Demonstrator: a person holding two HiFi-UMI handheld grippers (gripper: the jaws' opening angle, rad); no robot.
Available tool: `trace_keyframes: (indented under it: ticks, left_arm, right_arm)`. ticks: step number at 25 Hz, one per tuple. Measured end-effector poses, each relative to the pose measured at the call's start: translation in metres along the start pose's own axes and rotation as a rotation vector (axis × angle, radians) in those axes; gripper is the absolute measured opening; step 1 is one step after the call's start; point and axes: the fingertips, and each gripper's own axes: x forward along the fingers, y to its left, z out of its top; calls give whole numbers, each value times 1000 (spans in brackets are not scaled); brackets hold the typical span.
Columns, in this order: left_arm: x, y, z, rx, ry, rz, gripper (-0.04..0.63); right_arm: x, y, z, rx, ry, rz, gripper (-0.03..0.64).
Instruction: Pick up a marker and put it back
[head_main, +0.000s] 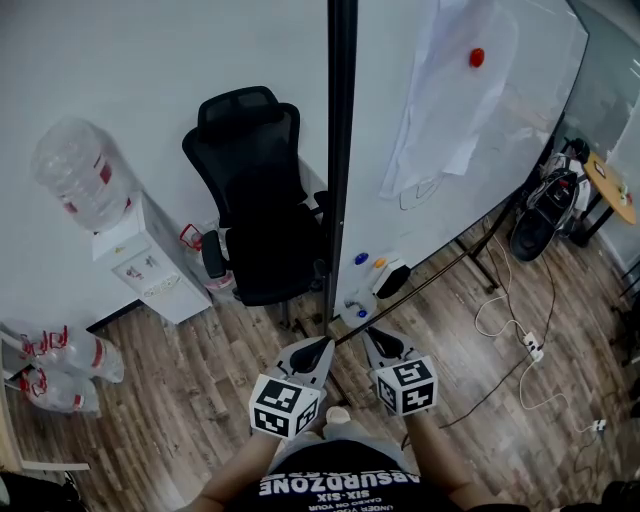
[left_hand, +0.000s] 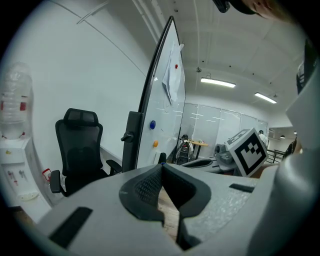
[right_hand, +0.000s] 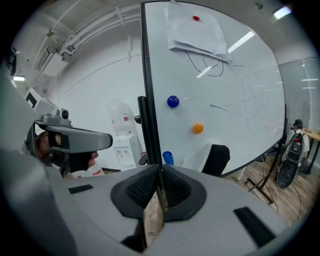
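The bottom of the blue cap hides behind the right gripper, and the head view's top edge cuts off the whiteboard.

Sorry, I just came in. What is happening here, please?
A person stands in front of a whiteboard, holding a left gripper and a right gripper. Both point toward the board's lower edge, and both have their jaws together with nothing between them. A small blue object, possibly the marker, sits at the foot of the board. Neither gripper touches it at this moment.
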Motion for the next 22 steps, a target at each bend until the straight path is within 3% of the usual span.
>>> trace_keyframes:
  ticks: [22]
  left_arm:
    - [3,-17,2,10,-2,-44,8]
  right_arm:
    - [-36,37,25,33,-95,54,-3]
